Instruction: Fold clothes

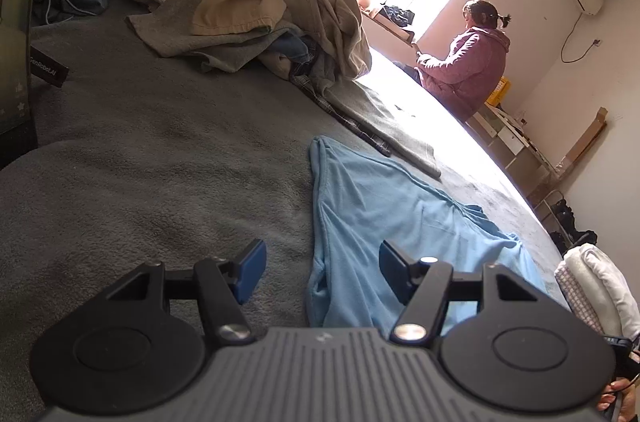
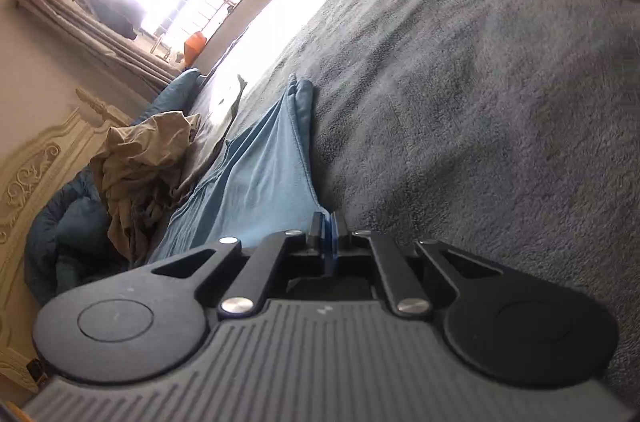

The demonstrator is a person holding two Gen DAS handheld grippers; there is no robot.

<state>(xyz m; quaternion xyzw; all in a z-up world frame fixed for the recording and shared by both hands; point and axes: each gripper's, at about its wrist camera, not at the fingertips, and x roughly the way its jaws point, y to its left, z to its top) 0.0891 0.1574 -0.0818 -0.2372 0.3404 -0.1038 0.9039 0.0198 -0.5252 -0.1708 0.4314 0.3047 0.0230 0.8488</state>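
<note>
Shirt [image 1: 400, 222] on blanket [image 1: 160, 182] — clothes pile [image 1: 260, 2] behind it.

Soft blue cloth garment [image 1: 400, 206] on fuzzy grey blanket [image 1: 160, 162].

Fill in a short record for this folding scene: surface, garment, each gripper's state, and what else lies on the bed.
surface: grey blanket on a bed
garment: blue shirt, spread out, partly wrinkled
left gripper: open, above the shirt's edge, holding nothing
right gripper: shut at the shirt's edge; a hold on the cloth cannot be confirmed
also on bed: clothes pile, unfolded
</note>
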